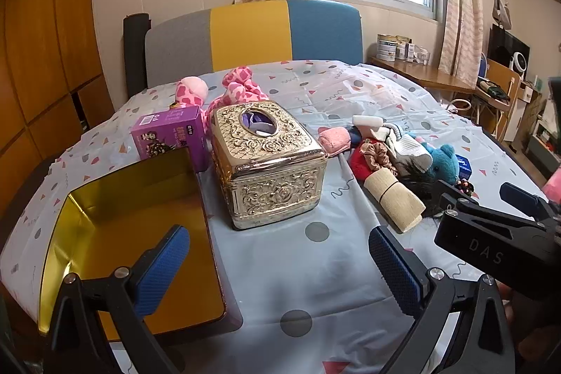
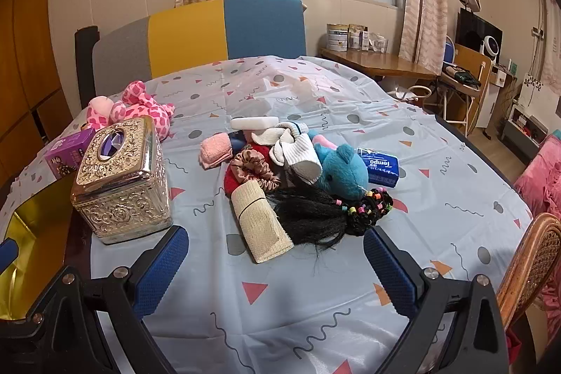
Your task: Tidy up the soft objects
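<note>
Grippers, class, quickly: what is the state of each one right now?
Left gripper: open, holding nothing.
Right gripper: open, holding nothing.

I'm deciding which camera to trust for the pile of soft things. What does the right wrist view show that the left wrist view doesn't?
Only the right wrist view shows the whole black beaded hairpiece, the Tempo tissue pack in full and a wicker chair.

Only the left wrist view shows the full inside of the gold tin and the right gripper from the side.

Both show the gold tissue box, beige bandage roll, blue teddy and pink plush.
</note>
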`<state>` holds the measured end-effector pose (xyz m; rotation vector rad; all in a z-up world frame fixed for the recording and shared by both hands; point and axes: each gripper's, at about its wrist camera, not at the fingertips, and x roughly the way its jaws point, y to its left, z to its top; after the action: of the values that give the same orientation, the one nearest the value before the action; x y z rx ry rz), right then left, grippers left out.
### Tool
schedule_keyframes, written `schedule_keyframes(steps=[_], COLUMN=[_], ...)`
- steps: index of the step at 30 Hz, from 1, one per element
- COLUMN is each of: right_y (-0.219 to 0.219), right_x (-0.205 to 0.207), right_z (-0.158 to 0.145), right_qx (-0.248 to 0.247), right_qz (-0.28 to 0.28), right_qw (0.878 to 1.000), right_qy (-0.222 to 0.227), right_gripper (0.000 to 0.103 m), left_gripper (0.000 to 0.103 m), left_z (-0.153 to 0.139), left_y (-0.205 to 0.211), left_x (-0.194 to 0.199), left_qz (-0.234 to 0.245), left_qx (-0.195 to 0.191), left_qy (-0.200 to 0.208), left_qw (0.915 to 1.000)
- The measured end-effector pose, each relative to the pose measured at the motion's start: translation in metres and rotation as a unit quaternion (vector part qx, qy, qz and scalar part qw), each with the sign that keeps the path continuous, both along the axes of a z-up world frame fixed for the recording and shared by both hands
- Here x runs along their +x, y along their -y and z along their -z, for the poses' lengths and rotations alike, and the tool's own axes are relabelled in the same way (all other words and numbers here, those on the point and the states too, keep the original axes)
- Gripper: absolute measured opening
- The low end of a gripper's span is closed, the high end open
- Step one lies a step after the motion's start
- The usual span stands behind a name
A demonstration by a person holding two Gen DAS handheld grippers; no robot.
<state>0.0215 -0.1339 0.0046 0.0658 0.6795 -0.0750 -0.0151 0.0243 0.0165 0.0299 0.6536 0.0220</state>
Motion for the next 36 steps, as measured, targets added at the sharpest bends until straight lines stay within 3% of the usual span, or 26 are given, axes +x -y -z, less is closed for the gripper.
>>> schedule_keyframes(steps=[22,36], right_y=[-0.005,0.018], right_x=[0.01,0.041], right_z=[-0.007,-0.013], right_qx=[-0.012,-0.037], right_qz=[-0.022,-0.013], right_qw=[1.0,0.999], right_qy=[0.004,0.002], right_gripper=[0.102,0.102], left_gripper=[0.103,0.103], left_z=[0.001,0.004], left_y=[-0.006,-0.008], left_x=[-0.002,0.001], left_qz=[-0.01,-0.013], left_qx=[0.005,0.003], left_qy=[-0.005,-0.015], left_qw=[0.9999,0.9998])
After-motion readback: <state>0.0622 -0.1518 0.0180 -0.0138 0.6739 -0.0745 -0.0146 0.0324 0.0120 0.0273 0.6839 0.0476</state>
